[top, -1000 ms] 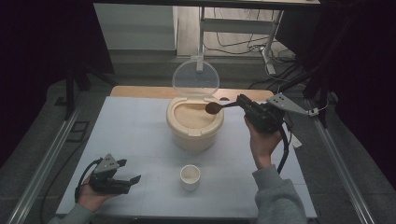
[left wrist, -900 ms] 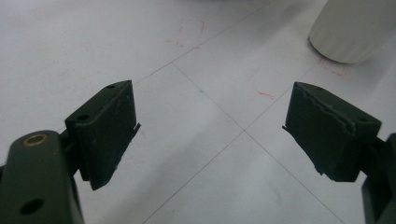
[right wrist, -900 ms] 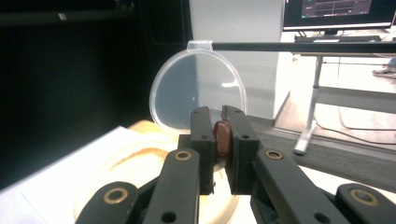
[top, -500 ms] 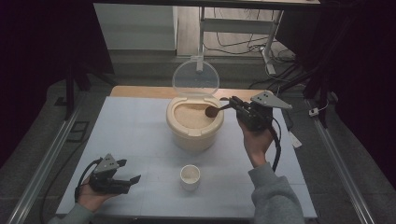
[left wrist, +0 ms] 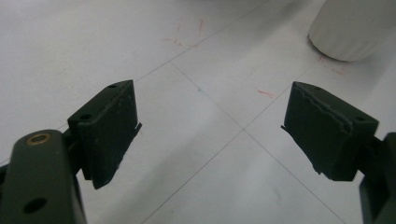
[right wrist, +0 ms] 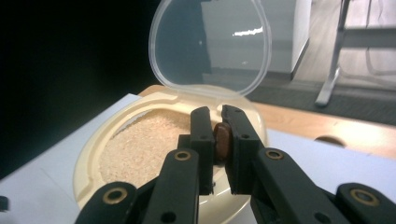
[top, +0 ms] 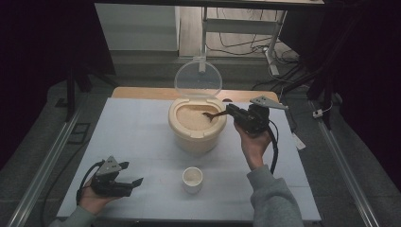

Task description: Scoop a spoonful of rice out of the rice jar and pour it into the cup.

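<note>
A cream tub (top: 194,136) full of pale grain (top: 189,116) stands mid-table, its clear lid (top: 197,78) hinged upright behind it. My right gripper (top: 230,112) is at the tub's right rim, shut on the handle of a brown wooden spoon (top: 213,115) whose bowl dips into the grain. In the right gripper view the jaws (right wrist: 220,135) pinch the brown handle (right wrist: 222,142) above the grain (right wrist: 140,140), and the spoon's bowl is hidden behind them. My left gripper (top: 133,173) rests open on the table at the near left, with nothing between its jaws (left wrist: 210,126).
A small white cup (top: 192,179) stands in front of the tub, also seen at the top right of the left gripper view (left wrist: 348,28). The white mat (top: 132,132) covers the table; metal rails run along both sides. A wooden strip (top: 142,93) edges the far side.
My right gripper has moved left and down with the spoon, bringing its bowl from above the tub's right rim into the grain. The left gripper has stayed put.
</note>
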`<action>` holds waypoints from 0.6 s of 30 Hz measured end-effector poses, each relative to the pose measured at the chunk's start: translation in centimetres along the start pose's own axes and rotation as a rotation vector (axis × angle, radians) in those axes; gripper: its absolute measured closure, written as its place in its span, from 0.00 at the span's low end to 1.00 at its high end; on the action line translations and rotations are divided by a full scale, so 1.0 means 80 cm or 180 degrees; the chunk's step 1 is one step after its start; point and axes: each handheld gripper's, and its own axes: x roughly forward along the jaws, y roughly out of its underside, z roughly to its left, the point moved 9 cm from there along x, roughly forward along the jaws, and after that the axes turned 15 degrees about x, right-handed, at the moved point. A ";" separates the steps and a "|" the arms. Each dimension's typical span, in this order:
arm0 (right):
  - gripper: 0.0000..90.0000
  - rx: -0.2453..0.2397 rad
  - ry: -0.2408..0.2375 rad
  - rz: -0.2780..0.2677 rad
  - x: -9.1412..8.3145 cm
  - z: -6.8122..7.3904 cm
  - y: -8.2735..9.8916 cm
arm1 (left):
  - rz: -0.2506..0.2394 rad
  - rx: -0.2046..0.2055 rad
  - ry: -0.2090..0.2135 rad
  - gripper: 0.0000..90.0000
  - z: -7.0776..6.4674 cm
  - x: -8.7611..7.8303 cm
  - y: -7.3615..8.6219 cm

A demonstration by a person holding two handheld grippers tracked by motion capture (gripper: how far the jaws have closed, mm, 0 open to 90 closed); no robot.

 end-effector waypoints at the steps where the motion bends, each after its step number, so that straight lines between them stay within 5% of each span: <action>1: 0.92 0.0072 -0.0021 0.0002 0.001 -0.002 0.001 | -0.0001 -0.0001 0.0001 0.20 0.000 0.000 0.000; 11: 0.92 0.0801 -0.0147 -0.0014 0.005 -0.021 0.005 | 0.0001 0.0002 0.0006 0.20 0.000 0.000 0.000; 18: 0.92 0.1064 -0.0192 -0.0035 0.001 -0.028 0.003 | 0.0003 0.0006 0.0009 0.20 0.001 0.000 0.000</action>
